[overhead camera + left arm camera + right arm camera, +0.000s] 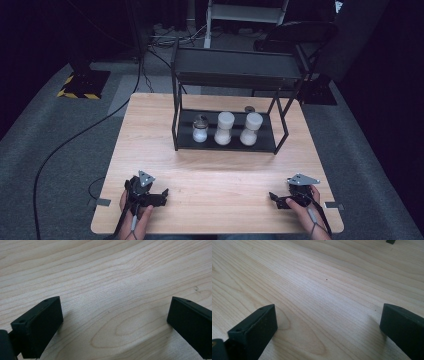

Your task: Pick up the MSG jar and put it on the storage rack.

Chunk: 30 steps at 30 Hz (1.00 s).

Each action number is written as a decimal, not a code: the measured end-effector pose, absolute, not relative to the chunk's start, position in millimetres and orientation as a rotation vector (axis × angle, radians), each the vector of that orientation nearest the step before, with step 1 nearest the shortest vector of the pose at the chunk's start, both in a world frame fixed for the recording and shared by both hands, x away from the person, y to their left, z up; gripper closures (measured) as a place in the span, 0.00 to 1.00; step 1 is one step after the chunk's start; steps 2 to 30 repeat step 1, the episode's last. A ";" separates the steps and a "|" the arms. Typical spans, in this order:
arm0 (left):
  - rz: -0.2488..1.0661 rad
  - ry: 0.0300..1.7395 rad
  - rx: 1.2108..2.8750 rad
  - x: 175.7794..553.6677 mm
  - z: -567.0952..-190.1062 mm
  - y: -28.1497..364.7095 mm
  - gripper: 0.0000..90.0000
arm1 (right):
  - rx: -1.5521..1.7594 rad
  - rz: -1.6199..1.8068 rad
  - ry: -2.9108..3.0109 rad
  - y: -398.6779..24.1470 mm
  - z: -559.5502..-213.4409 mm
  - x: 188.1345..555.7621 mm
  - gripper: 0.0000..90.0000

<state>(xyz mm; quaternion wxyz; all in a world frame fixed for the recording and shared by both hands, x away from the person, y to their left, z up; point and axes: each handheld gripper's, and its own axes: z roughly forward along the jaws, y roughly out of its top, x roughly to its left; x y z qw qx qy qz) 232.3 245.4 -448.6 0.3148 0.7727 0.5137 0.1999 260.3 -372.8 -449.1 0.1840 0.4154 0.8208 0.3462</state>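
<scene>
Three jars (223, 128) on rack (225, 145), well beyond both tools

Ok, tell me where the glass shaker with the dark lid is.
High view: the glass shaker stands leftmost on the black rack's bottom shelf, beside two white jars.

- We see a light wooden desk (150, 150) on grey carpet (45, 150).
- Dark walls surround us.
- A black cable (75, 137) crosses the floor near a yellow-striped base (82, 84).
- A chair (300, 35) stands behind.
</scene>
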 end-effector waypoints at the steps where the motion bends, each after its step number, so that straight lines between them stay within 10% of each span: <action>1: 0.527 1.354 2.036 232.3 -448.6 245.4 0.00 | 1.171 0.976 2.316 -372.8 -449.0 260.5 0.01; 30: 0.527 1.354 2.036 232.3 -448.6 245.4 0.00 | 1.171 0.976 2.316 -372.8 -449.0 260.5 0.01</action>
